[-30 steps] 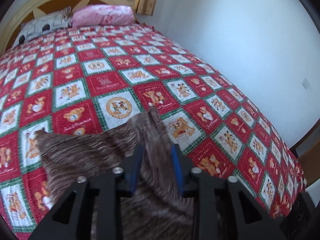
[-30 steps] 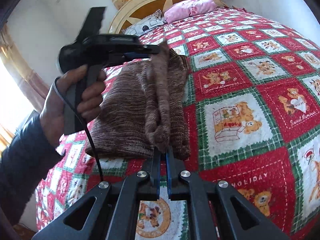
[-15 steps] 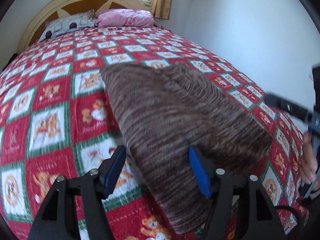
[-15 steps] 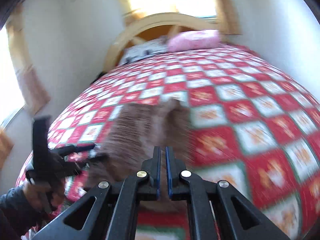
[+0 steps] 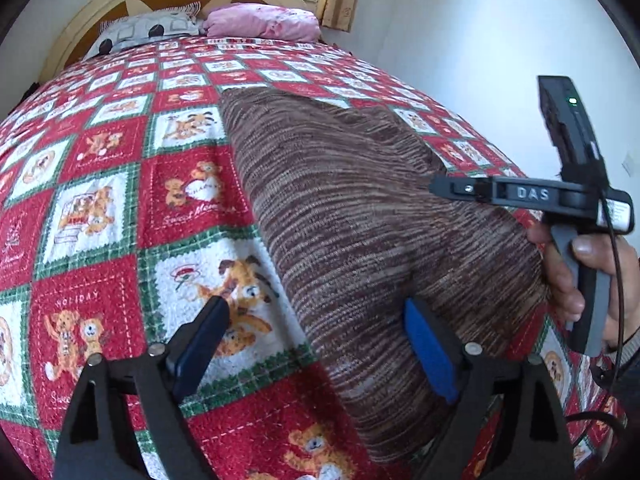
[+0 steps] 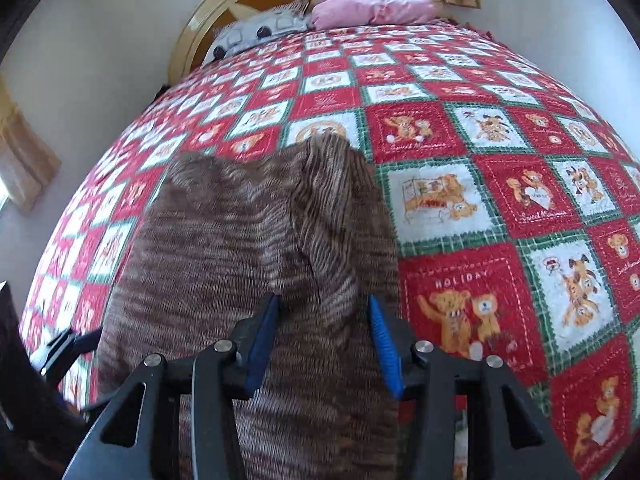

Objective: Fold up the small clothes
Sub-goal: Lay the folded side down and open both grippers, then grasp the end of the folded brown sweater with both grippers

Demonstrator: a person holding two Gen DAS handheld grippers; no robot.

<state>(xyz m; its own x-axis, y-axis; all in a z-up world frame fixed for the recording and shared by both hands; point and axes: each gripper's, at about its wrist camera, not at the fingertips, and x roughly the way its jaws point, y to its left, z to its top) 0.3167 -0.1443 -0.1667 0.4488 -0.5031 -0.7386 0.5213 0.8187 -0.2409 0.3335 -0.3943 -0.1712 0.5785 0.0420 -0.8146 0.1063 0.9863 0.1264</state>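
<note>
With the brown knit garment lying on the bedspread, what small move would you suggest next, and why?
Probably lift both grippers clear. The brown knit garment lies folded on the bedspread; the left gripper and right gripper are opening, pads off the fabric, so the fold looks released.

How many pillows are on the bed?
2: a pink pillow at the headboard on the window side, and a grey patterned pillow beside it. The blanket could hide more.

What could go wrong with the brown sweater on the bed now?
The sweater has a raised fold near its far end; with both tongs opening, the left tongs and right tongs, it might flop crooked. Its near end seems to reach the edge of the bedspread, so it might slide off.
</note>
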